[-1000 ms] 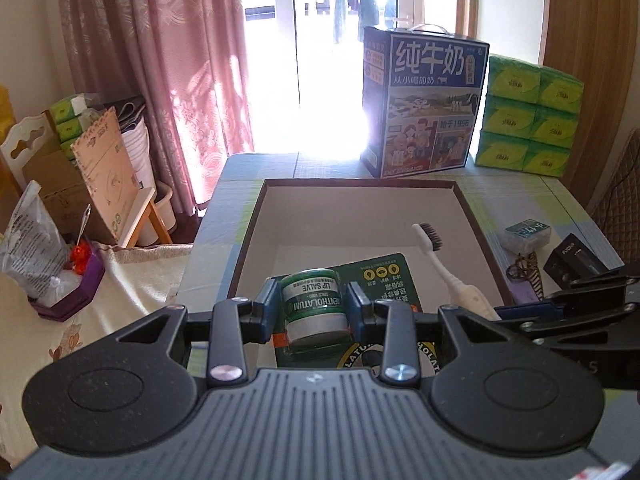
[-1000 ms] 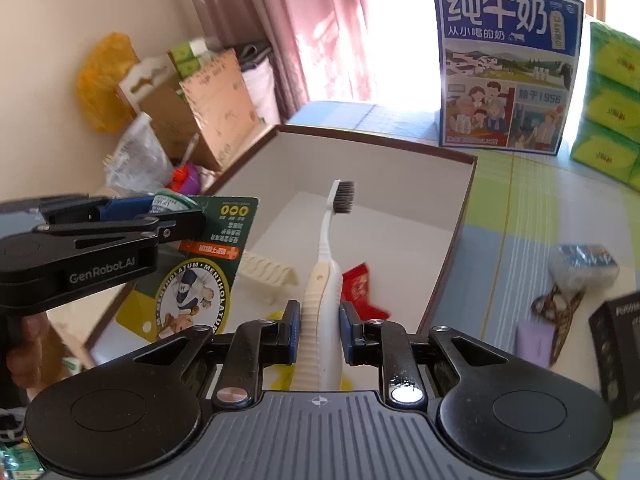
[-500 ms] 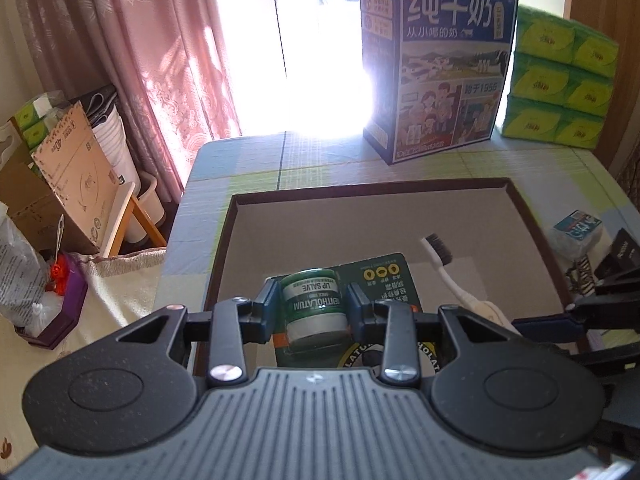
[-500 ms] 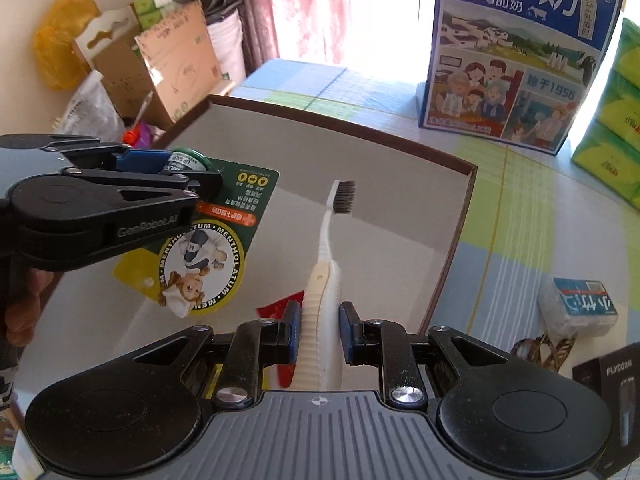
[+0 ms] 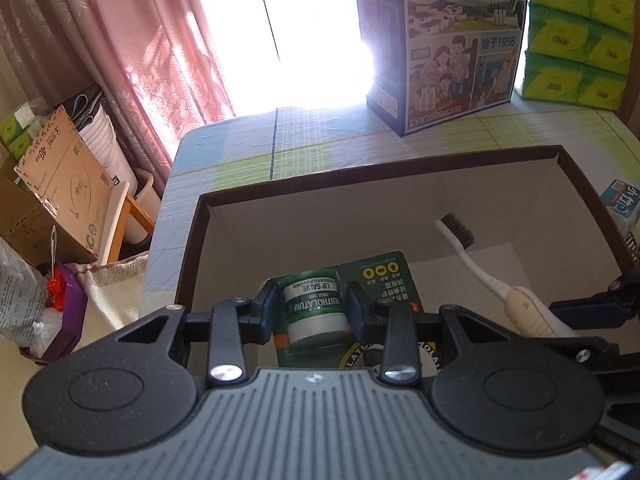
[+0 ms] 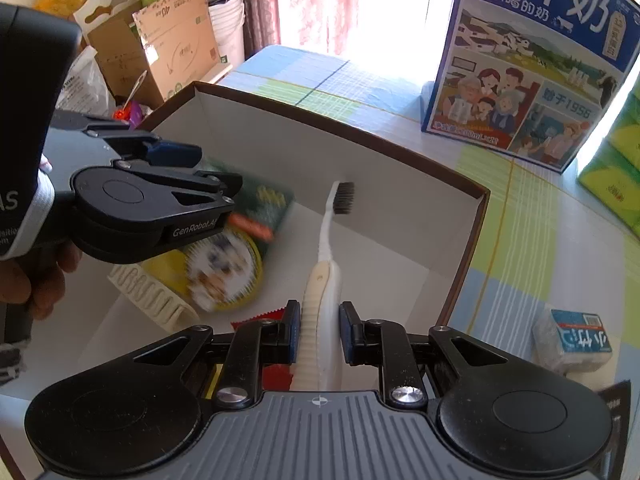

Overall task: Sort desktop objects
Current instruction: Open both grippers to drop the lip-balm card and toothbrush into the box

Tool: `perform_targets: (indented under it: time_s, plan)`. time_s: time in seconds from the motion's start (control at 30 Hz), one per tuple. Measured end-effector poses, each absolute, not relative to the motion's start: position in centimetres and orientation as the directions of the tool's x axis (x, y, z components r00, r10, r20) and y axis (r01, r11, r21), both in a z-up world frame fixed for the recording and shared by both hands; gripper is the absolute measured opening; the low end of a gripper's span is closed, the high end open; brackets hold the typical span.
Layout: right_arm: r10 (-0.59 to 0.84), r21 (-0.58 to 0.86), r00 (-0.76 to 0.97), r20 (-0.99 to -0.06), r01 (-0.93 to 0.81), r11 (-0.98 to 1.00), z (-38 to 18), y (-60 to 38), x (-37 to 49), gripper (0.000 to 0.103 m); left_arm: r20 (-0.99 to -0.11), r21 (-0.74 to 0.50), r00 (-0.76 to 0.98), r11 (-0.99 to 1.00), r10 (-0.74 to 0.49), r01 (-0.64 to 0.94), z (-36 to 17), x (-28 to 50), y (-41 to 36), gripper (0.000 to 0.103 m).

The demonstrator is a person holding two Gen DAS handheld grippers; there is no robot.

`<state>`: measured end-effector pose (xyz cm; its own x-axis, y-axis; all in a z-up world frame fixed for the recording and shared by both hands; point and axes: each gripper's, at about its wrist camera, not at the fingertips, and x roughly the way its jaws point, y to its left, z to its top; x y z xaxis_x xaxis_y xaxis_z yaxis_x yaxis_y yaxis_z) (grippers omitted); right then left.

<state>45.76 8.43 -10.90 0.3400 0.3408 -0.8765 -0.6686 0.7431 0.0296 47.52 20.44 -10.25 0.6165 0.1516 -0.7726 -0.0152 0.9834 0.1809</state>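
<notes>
My left gripper [image 5: 314, 312] is shut on a green lip salve pack [image 5: 316, 308], a small tin on a green card, held over the left part of a brown-rimmed white box [image 5: 376, 170]. My right gripper [image 6: 319, 334] is shut on the handle of a white toothbrush [image 6: 326, 256] with dark bristles, which points into the same box. In the right wrist view the left gripper [image 6: 218, 188] hangs at the left with the blurred pack [image 6: 228, 256] under it. In the left wrist view the toothbrush [image 5: 476, 264] shows at the right.
A cream comb-like piece [image 6: 148, 300] and a red packet [image 6: 260, 318] lie in the box [image 6: 476, 232]. A blue milk carton [image 5: 440, 44] and green tissue packs [image 5: 576, 36] stand at the table's back. A small blue-white packet [image 6: 572, 344] lies right of the box. Cardboard boxes [image 5: 56, 196] stand on the floor left.
Both grippers have sunk and moved forward over the box, each keeping its hold. The box's far wall and the milk carton look nearer and larger.
</notes>
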Motion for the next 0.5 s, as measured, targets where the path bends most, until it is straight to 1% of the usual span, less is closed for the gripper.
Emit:
perform_targets:
  time_s: [0.1, 0.17, 0.23, 0.5]
  plan:
    - [0.338, 0.024, 0.342, -0.877, -0.671, 0.741, -10.92, 8.54, 46.04, 0.017, -0.765, 0.185, 0.627, 0.983, 0.147, -0.005, -10.05, 47.79, 20.42, 0.035]
    - [0.337, 0.023, 0.341, -0.878, -0.672, 0.740, -10.90, 8.59, 46.05, 0.018, -0.759, 0.199, 0.633, 0.980, 0.153, 0.001, -9.93, 47.82, 20.34, 0.041]
    - [0.335, 0.018, 0.342, -0.878, -0.675, 0.738, -10.89, 8.63, 46.03, 0.018, -0.758, 0.199, 0.636, 0.980, 0.149, 0.008, -9.84, 47.87, 20.30, 0.043]
    - [0.306, -0.035, 0.361, -0.881, -0.694, 0.719, -11.16, 9.10, 45.80, 0.018, -0.759, 0.174, 0.638, 0.985, 0.128, 0.009, -9.40, 47.45, 20.58, 0.044]
